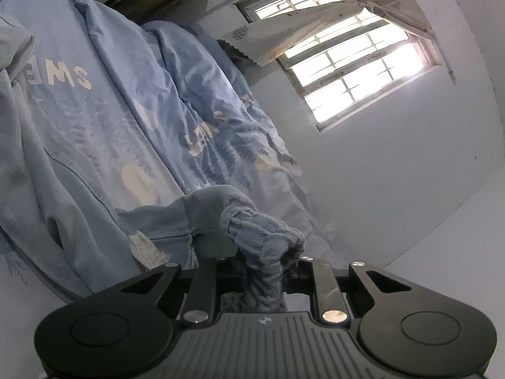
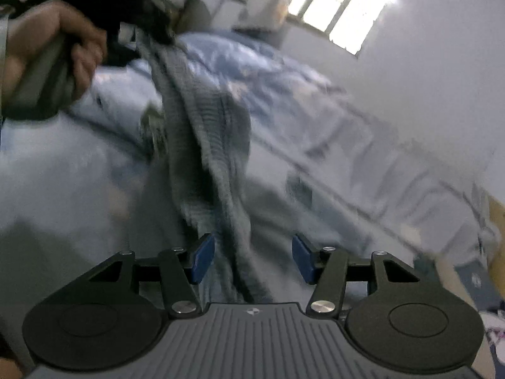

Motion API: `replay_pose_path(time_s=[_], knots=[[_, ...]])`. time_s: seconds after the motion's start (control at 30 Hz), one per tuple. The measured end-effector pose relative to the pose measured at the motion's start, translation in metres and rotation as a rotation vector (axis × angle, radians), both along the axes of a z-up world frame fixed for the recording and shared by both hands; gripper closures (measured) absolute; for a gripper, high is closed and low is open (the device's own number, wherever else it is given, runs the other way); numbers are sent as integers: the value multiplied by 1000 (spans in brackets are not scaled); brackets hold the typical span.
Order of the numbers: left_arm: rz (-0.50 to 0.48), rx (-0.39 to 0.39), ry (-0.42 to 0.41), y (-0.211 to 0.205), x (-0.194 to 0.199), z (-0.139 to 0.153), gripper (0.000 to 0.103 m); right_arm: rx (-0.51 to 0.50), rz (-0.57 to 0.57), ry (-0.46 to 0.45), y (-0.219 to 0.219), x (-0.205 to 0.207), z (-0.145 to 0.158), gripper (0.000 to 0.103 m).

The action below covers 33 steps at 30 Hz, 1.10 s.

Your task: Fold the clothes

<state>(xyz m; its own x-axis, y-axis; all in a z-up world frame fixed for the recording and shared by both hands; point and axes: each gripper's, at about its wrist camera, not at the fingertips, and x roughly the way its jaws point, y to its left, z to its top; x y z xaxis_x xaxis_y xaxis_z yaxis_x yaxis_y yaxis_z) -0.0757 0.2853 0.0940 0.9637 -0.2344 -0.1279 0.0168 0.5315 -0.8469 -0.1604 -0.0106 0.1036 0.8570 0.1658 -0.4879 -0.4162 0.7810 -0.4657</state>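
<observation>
One grey-blue knit garment hangs above the bed, bunched between the left gripper fingers. Right gripper fingers stand spread, cloth between them unpinched. With only one pinch holding, the bunched fabric could slip and crumple onto the quilt.

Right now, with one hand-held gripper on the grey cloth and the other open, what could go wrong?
1. The left hand-held gripper pinches only a bunched end of the grey knit garment; a pull may slip it free.
2. The right hand-held gripper stands open around the hanging garment, so it may close on a wrong fold; that view is blurred.
</observation>
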Motion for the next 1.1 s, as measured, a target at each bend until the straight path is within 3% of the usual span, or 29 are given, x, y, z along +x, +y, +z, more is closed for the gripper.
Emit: replay_pose_path(time_s=[0.2,0.23,0.27,0.53,0.73,0.83,0.97,1.1], knots=[[3,-4,-5,-1,2,0,88,-10,-10,40,-11,-1,-10,47],[4,-4,-3,-2,2,-1,88,1,-12,49,-12,1,-10,43],[5,-5,-2,-2,3,-1,88,27,-16,65,-16,2,-11,40],[13,3,5,-2,6,-3,88,236,-47,196,-50,9,-23,39],[14,27,12,-6,8,-5,88,330,-34,224,-59,18,-36,40],[9,32,16,-7,11,-7,88,331,-20,229,-58,17,-41,54],[-4,30,31,-8,16,-11,88,318,-5,224,-54,12,-45,64],[-28,-9,78,-7,25,-20,88,241,30,184,-41,1,-48,78]])
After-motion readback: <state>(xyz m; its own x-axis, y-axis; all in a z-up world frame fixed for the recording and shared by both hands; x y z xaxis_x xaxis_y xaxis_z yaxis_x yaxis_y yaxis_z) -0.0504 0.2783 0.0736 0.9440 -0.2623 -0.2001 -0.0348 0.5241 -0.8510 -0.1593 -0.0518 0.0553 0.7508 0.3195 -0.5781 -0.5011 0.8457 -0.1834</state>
